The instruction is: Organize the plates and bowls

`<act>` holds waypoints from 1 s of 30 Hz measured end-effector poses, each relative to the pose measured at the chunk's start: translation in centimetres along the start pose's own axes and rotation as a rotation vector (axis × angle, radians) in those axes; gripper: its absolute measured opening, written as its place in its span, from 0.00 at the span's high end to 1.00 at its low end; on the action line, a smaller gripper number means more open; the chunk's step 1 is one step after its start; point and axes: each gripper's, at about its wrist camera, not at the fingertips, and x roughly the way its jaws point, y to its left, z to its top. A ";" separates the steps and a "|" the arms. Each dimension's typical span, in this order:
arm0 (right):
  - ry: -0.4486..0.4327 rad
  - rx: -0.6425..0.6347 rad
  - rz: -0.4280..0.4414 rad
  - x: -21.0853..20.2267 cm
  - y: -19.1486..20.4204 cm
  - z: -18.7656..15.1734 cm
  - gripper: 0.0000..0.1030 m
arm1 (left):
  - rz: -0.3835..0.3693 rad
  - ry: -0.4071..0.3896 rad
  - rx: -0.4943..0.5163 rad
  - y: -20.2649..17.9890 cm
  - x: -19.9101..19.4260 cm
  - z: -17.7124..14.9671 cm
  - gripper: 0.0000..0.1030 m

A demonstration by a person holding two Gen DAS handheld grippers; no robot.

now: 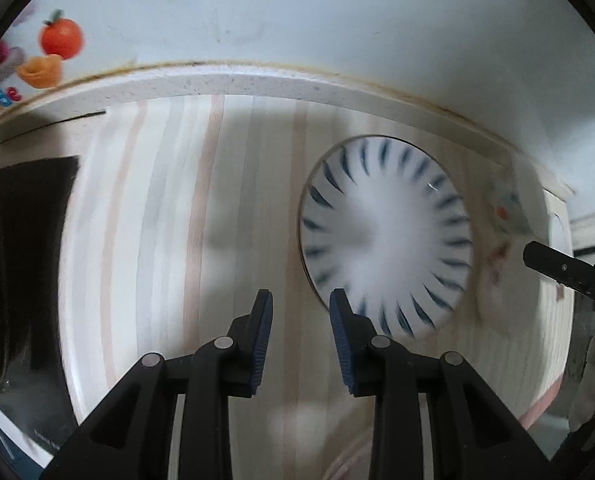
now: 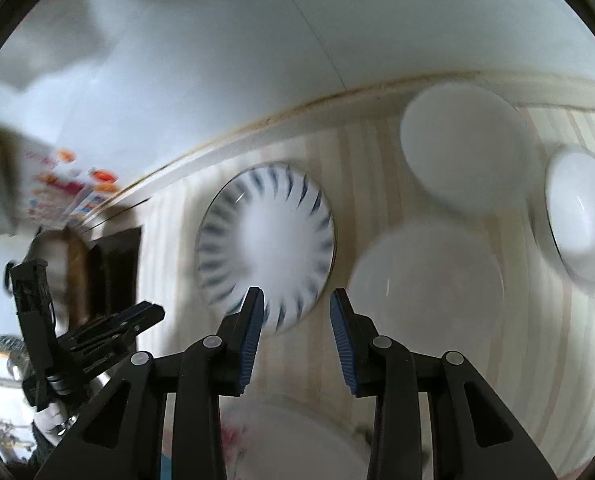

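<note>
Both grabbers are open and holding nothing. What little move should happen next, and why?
Probably ease the left gripper forward and a little right, so its open fingers straddle the near rim of the blue-striped bowl. That bowl lies just ahead of it, with one fingertip already over its edge. The right gripper is also open and empty, between that bowl and a plain white bowl.

— We see the blue-streaked bowl (image 1: 385,236) smeared by blur, its near rim hidden behind our left gripper's finger (image 1: 343,340).

— And the flowered plate (image 2: 297,440) is cut off at our right view's bottom edge, pattern unreadable.
</note>
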 end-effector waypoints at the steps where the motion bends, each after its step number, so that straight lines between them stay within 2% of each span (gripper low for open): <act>1: 0.017 -0.002 -0.014 1.2 -0.1 1.3 0.64 | 0.002 0.011 0.002 -0.1 0.5 0.4 0.74; 6: 0.070 -0.030 -0.061 5.1 -0.7 4.6 0.64 | -0.011 0.076 0.005 0.1 3.9 3.2 0.74; 10: 0.119 -0.034 -0.081 7.5 -1.2 5.7 0.64 | -0.007 0.108 0.031 -0.4 5.7 3.6 0.74; 13: 0.151 -0.030 -0.093 8.9 -1.7 5.9 0.66 | -0.029 0.106 0.066 -1.3 6.4 3.7 0.81; 14: 0.152 -0.034 -0.109 9.2 -1.7 6.1 0.74 | -0.019 0.100 0.080 -1.6 6.4 3.7 0.80; 15: 0.148 -0.051 -0.133 9.4 -1.5 6.1 0.77 | -0.009 0.093 0.089 -1.9 6.4 3.7 0.80; 17: 0.155 -0.071 -0.126 9.7 -1.3 6.0 0.88 | -0.010 0.093 0.079 -1.9 6.4 3.7 0.81; 22: 0.140 -0.151 -0.176 10.0 0.0 5.4 0.89 | 0.007 0.077 0.084 -2.2 5.8 3.6 0.81; 30: 0.153 -0.145 -0.135 8.7 0.1 4.9 0.89 | 0.007 0.043 0.099 -2.3 3.0 2.7 0.81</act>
